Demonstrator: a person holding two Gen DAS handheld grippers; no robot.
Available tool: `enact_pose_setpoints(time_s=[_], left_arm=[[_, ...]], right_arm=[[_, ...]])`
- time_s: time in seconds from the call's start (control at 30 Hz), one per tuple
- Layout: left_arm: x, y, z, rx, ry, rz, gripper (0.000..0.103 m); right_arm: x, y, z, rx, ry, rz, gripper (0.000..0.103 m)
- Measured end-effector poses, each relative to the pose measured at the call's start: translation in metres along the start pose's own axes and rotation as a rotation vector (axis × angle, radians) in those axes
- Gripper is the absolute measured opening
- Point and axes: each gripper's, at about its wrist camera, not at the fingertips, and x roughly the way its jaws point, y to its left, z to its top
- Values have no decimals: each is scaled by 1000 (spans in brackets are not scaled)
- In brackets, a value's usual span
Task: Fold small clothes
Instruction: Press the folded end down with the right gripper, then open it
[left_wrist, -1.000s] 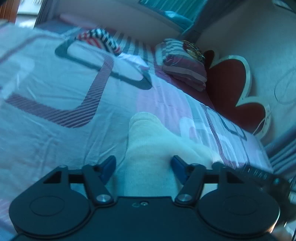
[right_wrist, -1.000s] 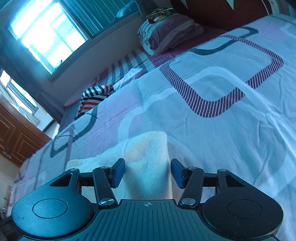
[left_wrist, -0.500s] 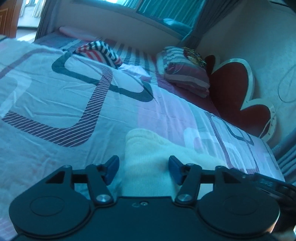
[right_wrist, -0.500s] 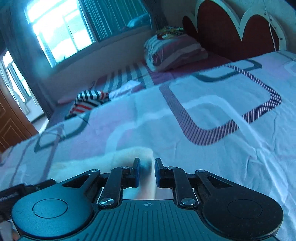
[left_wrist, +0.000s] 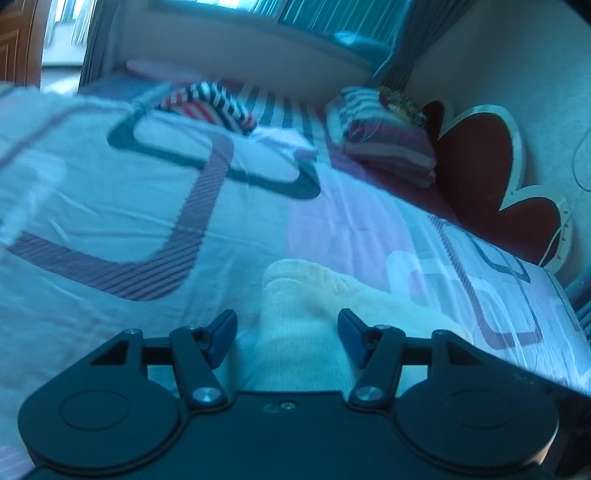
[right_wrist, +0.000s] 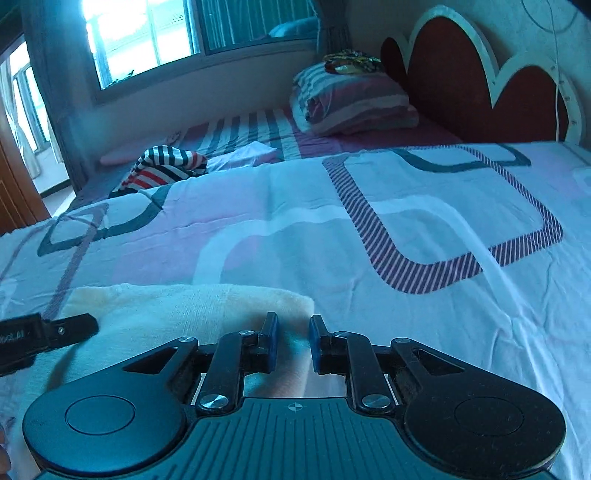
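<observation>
On the bed (right_wrist: 424, 206), over its patterned cover, a cream knitted garment (right_wrist: 192, 310) lay flat near the front edge. From the right wrist view, the right tool (right_wrist: 292, 341) had its blue pads drawn close together with a fold of the cream cloth pinched between them at the garment's right-hand end. Part of the left tool (right_wrist: 51, 334) showed at the left edge of that view, just above the same garment. From the left wrist view, the left tool (left_wrist: 287, 338) stood released, its two fingers spread wide on either side of the cream garment (left_wrist: 306, 314), which ran forward between them without being gripped. Farther back on the bed lay a striped red, white and dark garment (right_wrist: 166, 168), well apart from the cream one, and a striped pillow (right_wrist: 351, 101) rested by the scalloped red headboard (right_wrist: 461, 85)
</observation>
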Motion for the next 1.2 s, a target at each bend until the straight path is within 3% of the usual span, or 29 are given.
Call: enact_pose_setpoints(time_s=[0.17,0.37,0.6,0.9,0.97,1.0,1.03,1.2], left_arm=[[-36,-2,-17,41,-6,-25,59],[-57,-12,-39,68,6,-31,61],[-47,-11,-46,51,55,-34,69],[-74,-13,-52,87,52,-15,67],[-78,-11,-56,88,62,-18,67],[-80,-10,-59,89,67,-19,67],[-83,-9,-62,93,72,-20,67],[-88,1,-81,90,121,-29,66]], right_arm=[[-50,-3,-2,12,-57,69,16],[-88,14,-27,-2,-51,162,16],[-72,27,-57,-128,-9,44,16],[-90,15,-56,-31,7,76,18],[-101,8,-60,-18,6,87,31],[-110,5,-62,-7,7,92,47],[-115,0,-65,11,5,98,54],[-136,-14,-88,59,41,120,54]])
